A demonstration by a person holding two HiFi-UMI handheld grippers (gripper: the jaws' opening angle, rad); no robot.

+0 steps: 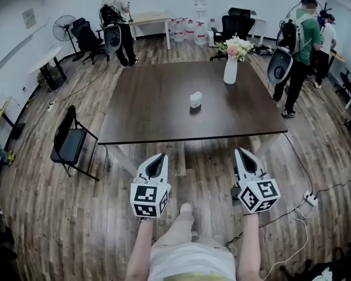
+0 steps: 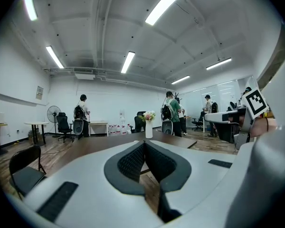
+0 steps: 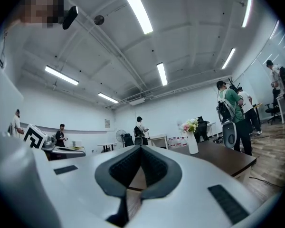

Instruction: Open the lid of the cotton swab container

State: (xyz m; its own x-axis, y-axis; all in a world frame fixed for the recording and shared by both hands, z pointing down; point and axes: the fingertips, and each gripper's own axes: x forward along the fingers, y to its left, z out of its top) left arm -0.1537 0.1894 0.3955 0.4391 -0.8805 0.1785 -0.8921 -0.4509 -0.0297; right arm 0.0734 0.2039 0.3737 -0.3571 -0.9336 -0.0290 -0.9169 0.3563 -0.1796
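step: approach, as i judge it; both grippers are held short of the table and nothing is touched.
left gripper: jaws closed pad to pad, nothing between them.
right gripper: jaws closed as well, empty.
container: small, white, upright on the table, well ahead of both jaw pairs and about midway between the lines they point along.
lid: on the container; too small from here to tell whether it hinges, lifts or twists.
vase: beyond the container and off toward the right jaws' side, apart from it.
next move: go in to the table edge and part both jaw pairs before they arrive, since closed tips can only push the container.
grip plan: one pair low around the body to hold it down, the other on the lid's edge; pick the hands once the lid's kind shows.
risk: container looks light, so it likely slides or tips if the lid is pulled with the body unheld.
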